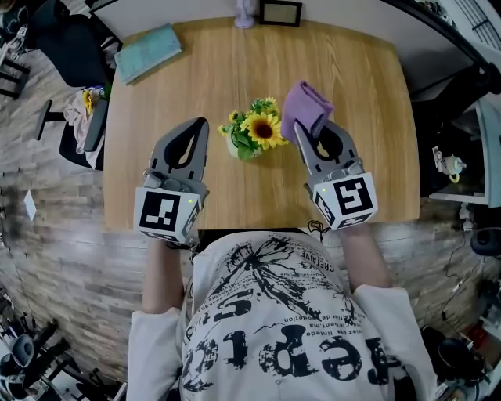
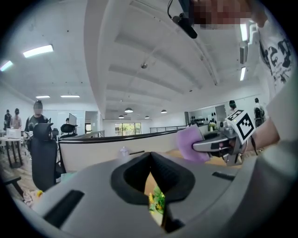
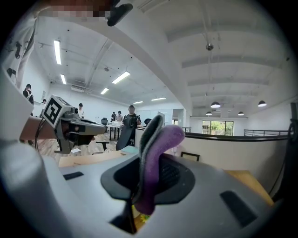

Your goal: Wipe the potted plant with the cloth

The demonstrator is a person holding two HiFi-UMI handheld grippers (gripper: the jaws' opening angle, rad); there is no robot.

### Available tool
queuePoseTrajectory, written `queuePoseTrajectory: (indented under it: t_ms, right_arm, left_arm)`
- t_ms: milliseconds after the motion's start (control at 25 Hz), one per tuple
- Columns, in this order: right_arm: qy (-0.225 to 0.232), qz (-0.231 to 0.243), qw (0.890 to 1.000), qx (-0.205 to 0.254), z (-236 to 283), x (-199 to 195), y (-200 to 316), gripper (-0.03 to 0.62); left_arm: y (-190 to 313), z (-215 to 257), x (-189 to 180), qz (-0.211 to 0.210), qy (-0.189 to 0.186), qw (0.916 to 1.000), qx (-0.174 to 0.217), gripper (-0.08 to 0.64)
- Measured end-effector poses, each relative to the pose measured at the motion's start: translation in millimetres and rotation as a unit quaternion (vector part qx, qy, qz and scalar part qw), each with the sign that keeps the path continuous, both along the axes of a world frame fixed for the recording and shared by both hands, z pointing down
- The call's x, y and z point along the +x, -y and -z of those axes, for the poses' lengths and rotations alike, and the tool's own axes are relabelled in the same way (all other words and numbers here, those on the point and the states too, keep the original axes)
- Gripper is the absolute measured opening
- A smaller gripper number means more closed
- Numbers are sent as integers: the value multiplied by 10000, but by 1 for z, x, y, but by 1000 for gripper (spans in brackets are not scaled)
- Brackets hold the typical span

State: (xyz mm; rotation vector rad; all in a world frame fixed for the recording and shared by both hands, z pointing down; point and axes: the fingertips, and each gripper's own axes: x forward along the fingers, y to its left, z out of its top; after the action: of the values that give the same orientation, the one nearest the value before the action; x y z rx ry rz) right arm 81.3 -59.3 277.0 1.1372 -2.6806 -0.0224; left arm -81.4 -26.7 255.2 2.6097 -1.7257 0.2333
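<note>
A small potted plant (image 1: pixel 254 135) with a sunflower and green leaves stands in the middle of the wooden table (image 1: pixel 376 157). My right gripper (image 1: pixel 302 130) hovers just right of it, shut on a folded purple cloth (image 1: pixel 306 109) that sticks out past the jaw tips. In the right gripper view the cloth (image 3: pixel 156 158) hangs pinched between the jaws. My left gripper (image 1: pixel 203 122) hovers just left of the plant, shut with nothing in it. In the left gripper view the plant (image 2: pixel 157 201) shows through the gap under the closed jaws, and the cloth (image 2: pixel 188 143) is at the right.
A teal folded cloth (image 1: pixel 149 52) lies at the table's far left corner. A dark picture frame (image 1: pixel 281 12) and a pale purple bottle (image 1: pixel 246 13) stand at the far edge. A black chair (image 1: pixel 70 47) is off the left side.
</note>
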Motion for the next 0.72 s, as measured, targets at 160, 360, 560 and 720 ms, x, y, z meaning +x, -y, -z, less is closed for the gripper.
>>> queuePoseTrajectory:
  t_ms: [160, 360, 560, 720]
  right_arm:
    - [-71, -82, 9999, 50, -2, 5, 0, 63]
    - [-142, -161, 9997, 63, -5, 7, 1, 60]
    - [-123, -186, 9997, 43, -5, 7, 2, 60]
    - [-105, -271, 9996, 57, -5, 8, 4, 60]
  left_arm:
    - [0, 3, 0, 19, -51, 10000, 71, 3]
    - [2, 2, -5, 72, -91, 9999, 41, 3]
    - [7, 1, -8, 93, -124, 9999, 23, 3]
    - [10, 3, -9, 151, -125, 9998, 55, 3]
